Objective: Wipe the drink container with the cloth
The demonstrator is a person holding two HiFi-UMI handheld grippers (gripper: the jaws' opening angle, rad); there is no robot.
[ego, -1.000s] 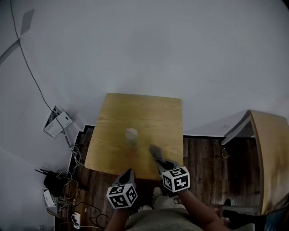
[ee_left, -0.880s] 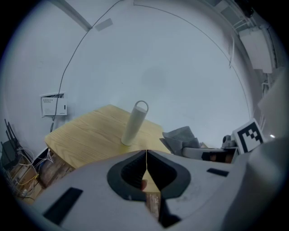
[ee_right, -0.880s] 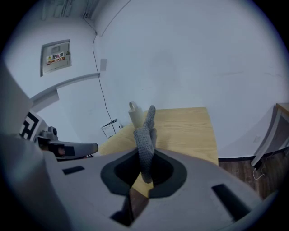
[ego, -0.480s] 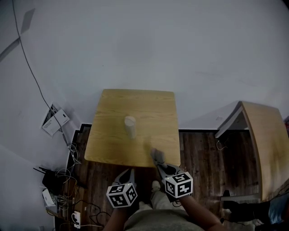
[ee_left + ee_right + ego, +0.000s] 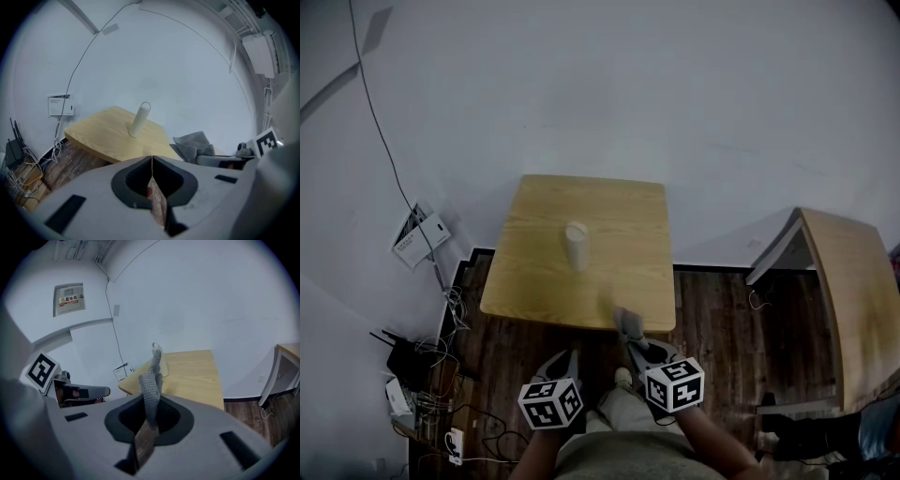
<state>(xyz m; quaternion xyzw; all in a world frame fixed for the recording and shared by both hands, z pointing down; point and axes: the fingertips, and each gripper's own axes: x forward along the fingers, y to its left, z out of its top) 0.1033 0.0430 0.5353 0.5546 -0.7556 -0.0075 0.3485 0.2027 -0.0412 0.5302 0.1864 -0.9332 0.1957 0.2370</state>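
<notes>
At the far left, a white panel [image 5: 422,242] is sitting low on the wall, and a tangle of cables [image 5: 431,375] is lying on the dark wooden floor [image 5: 722,319] below it. The left gripper [image 5: 570,356] is hovering over the floor just short of the table's near edge. Its own view is showing the jaws pressed together with nothing between them [image 5: 152,161].

Beyond it, the light wooden table [image 5: 534,272] is standing against the wall. The drink container [image 5: 576,246], a pale tall cup, is standing upright near the middle of the tabletop, well apart from both grippers. From the left gripper view it is appearing ahead and slightly left [image 5: 139,119].

The right gripper [image 5: 636,345] is hanging just beside the left one, also at the near edge of the table. Its jaws are clamping a grey cloth [image 5: 625,321], which is sticking up out of them and reaching over the table's edge. In the right gripper view the cloth [image 5: 151,390] is rising straight up and covering most of the container behind it.

At the far right, a second wooden table [image 5: 853,300] is standing apart from the first.
</notes>
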